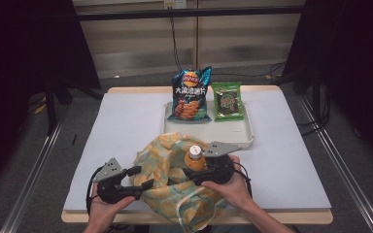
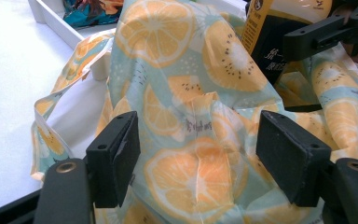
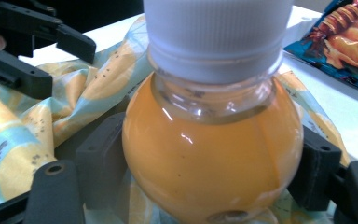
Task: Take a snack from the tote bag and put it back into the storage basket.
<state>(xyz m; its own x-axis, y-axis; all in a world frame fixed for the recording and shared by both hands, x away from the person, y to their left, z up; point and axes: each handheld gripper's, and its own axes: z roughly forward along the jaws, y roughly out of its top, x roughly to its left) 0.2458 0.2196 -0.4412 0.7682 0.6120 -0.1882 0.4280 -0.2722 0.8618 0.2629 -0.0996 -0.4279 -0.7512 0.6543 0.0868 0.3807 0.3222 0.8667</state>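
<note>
From the high view I have my right gripper (image 1: 205, 171) at about 6 o'clock on the table (image 1: 126, 126), set around an orange juice bottle (image 1: 194, 159) that stands upright inside the fruit-print bag (image 1: 162, 165). In the right gripper view the bottle (image 3: 212, 177) sits between my two pads; the jaws stand about as wide as the bottle, and I cannot tell whether the pads press on it or only flank it. Its white cap (image 3: 216, 32) is on. My left gripper (image 1: 126, 182) sits at about 7 o'clock, just beside the bag's near-left edge. In the left gripper view its jaws stand wide with the bag's cloth (image 2: 191, 121) bunched between them, the pads clear of it. Beyond the bag, at 12 o'clock, a white tray (image 1: 248, 137) carries a blue chip bag (image 1: 191, 94) and a green snack packet (image 1: 227, 101) side by side.
</note>
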